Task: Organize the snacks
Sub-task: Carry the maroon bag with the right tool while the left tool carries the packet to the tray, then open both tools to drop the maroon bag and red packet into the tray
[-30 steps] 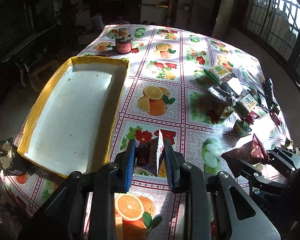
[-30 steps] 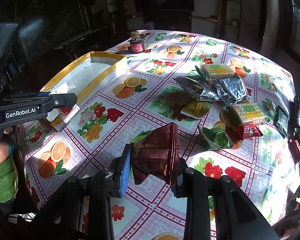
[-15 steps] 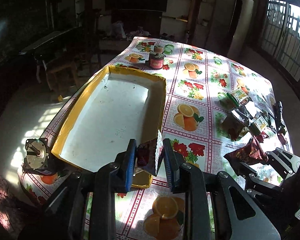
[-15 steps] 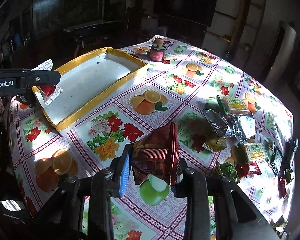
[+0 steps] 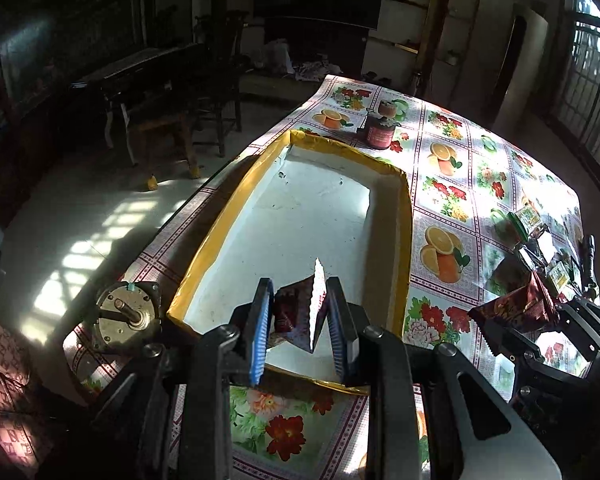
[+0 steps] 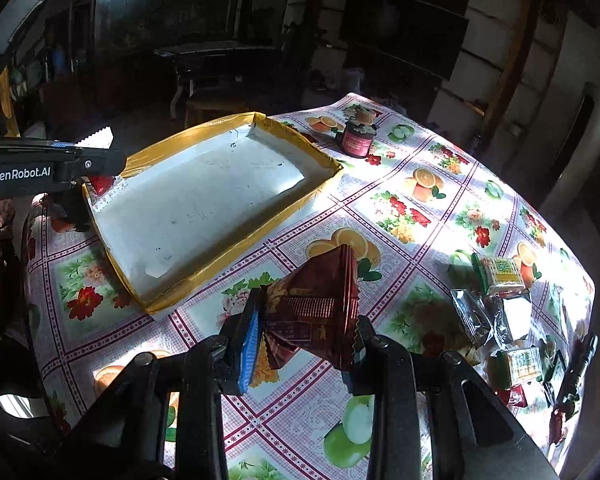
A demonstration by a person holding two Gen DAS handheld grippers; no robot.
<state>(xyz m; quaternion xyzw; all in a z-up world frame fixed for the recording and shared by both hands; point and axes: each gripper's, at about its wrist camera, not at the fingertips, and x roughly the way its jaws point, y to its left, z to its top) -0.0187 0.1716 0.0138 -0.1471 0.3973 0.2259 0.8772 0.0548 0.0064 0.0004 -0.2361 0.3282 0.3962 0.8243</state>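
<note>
Both hand-held grippers are seen carried from the snack pile toward the yellow-rimmed tray (image 5: 405,216), compared with a second earlier. A white-edged red snack packet (image 5: 300,312) is clamped in the left hand-held gripper (image 5: 300,330) above the tray's near end; a maroon snack packet (image 6: 316,304) is clamped in the right hand-held gripper (image 6: 302,346) over the table (image 6: 380,208), beside the tray. Behind the tray stands a red jar (image 5: 380,130); a metal motor (image 5: 126,318) lies at its near corner. Loose snacks (image 6: 500,312) and a black flashlight (image 6: 578,364) are left at right. Dark furniture is visible beyond the fruit-patterned cloth.
</note>
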